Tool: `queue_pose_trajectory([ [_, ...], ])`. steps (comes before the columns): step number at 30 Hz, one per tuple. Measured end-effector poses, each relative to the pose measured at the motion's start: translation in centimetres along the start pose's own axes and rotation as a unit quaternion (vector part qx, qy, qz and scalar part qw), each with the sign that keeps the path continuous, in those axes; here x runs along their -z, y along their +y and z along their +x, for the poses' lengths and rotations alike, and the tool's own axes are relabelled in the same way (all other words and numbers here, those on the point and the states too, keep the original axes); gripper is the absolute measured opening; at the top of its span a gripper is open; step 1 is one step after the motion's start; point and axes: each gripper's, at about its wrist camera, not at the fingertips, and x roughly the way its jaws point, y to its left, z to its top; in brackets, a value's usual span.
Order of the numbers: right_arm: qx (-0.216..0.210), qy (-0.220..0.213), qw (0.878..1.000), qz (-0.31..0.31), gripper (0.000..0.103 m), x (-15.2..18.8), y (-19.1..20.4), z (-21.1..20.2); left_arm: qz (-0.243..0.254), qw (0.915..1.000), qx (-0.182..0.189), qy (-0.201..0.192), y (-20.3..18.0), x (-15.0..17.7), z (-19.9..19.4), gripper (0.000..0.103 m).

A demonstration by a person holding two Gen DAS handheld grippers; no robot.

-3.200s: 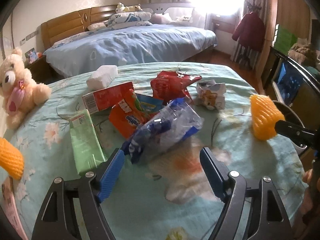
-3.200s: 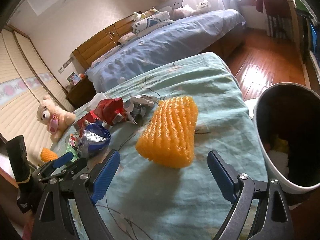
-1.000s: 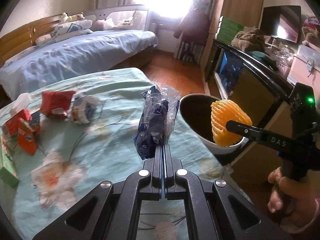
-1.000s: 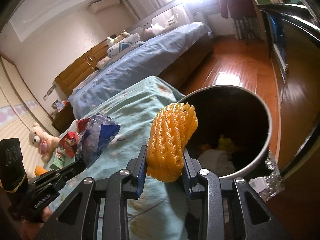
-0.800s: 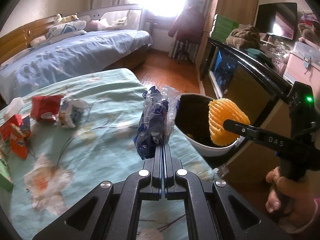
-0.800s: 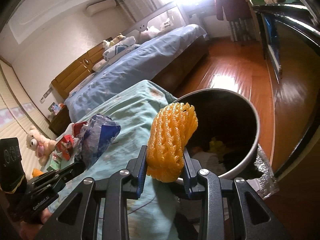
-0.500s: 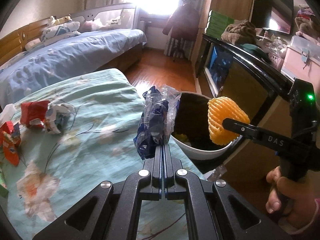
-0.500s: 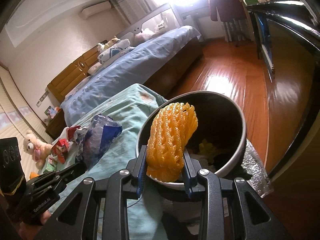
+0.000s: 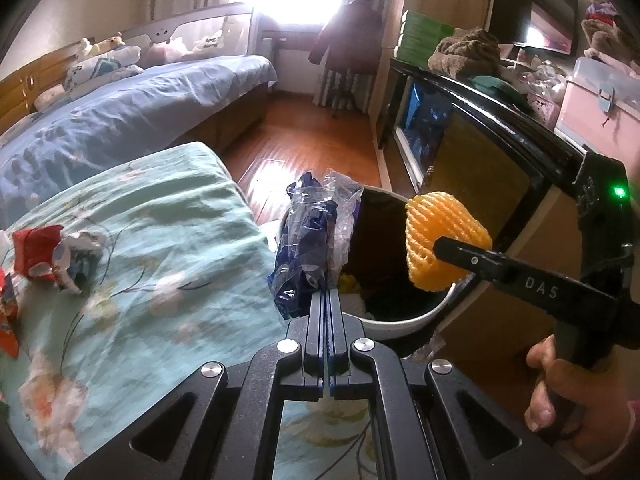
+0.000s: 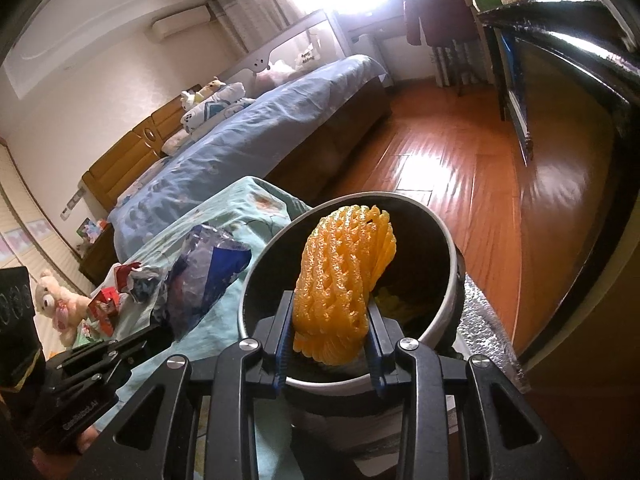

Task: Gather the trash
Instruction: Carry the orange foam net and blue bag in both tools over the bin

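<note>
My left gripper (image 9: 329, 296) is shut on a crumpled blue and clear plastic wrapper (image 9: 316, 240), held upright at the left rim of the round white bin (image 9: 400, 324). My right gripper (image 10: 330, 304) is shut on an orange foam fruit net (image 10: 344, 276), which hangs over the bin's dark mouth. The bin (image 10: 452, 256) holds some yellow and white trash. In the left wrist view the net (image 9: 444, 240) and the right gripper (image 9: 440, 248) sit over the bin's right side. The right wrist view shows the wrapper (image 10: 204, 276) and the left gripper (image 10: 160, 332) to the left.
The bin stands on the floor beside a table with a teal floral cloth (image 9: 140, 260). A red wrapper (image 9: 36, 240) and crumpled white trash (image 9: 76, 256) lie on it. A black cabinet (image 9: 500, 152) is close on the right, a blue bed (image 9: 120, 112) behind. A hand (image 9: 560, 384) holds the right gripper.
Both grippers have carried their loads from the table toward the bin. The foam net has moved from the bin's near rim to over its mouth, and the wrapper has reached the left rim.
</note>
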Motion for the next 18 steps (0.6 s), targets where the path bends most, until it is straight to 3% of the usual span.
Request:
queue_pose_trajectory([
  [18,0.017,0.013,1.0,-0.018,0.034,-1.6,-0.8,1.2,-0.002,0.9999,0.009,0.013,-0.8,-1.9,3.5,0.0],
])
